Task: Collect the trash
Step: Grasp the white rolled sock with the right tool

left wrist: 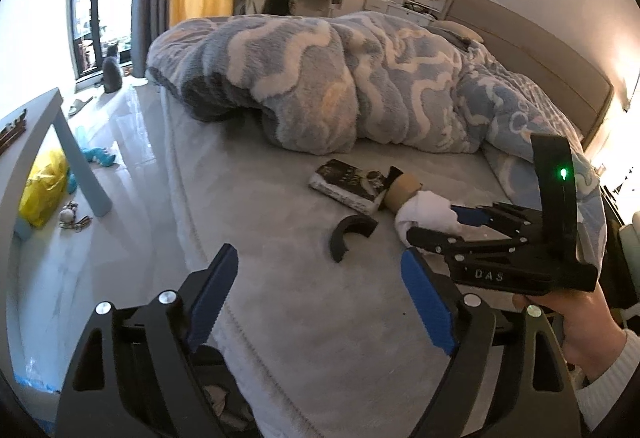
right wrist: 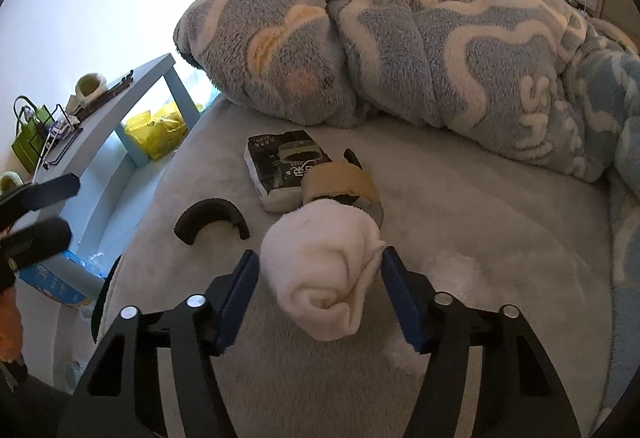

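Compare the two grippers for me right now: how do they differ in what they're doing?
The right gripper has its blue pads around the rolled white sock on the bed; the left gripper holds nothing, its fingers spread wide. The right one reaches forward next to the cardboard tube and tissue pack; the left one hangs back, nearer the bed's edge, short of the black curved piece. Both are black with blue pads.

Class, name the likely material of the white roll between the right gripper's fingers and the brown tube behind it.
White roll: soft knit or terry fabric, probably; fuzzy matte surface, folded layers. Brown tube: likely cardboard; dull tan wall, hollow end.
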A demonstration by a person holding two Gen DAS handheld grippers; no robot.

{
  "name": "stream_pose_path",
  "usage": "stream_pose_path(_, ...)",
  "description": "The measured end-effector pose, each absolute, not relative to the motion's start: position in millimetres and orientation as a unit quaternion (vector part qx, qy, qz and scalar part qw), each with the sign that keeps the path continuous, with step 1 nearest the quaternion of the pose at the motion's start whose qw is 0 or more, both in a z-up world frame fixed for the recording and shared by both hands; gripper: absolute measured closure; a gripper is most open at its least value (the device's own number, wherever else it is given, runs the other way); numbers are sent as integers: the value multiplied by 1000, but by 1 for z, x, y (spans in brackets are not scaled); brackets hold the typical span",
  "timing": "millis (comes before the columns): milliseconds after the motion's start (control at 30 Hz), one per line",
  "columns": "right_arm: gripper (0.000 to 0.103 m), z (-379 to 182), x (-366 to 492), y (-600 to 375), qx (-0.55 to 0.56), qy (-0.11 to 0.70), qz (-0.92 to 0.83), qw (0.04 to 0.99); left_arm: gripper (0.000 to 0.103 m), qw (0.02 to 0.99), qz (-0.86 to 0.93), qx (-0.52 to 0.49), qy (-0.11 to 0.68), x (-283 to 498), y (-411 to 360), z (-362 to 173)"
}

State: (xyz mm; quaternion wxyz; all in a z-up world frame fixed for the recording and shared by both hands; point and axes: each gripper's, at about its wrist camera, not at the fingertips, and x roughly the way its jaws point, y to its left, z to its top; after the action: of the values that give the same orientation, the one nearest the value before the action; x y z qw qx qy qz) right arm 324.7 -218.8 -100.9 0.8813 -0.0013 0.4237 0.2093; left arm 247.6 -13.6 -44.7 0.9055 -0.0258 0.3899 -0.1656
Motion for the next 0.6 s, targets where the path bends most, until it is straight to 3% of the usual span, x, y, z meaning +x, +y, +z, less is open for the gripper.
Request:
stream_pose_path(200,58,-99,329,-230,19,427,223,876,17,901,-178,-9,396,256,-29,-54)
stream_pose_path(600,66,-87,330,-256,56,425,255,867,18,891,-171,20,421,284,-55,-88)
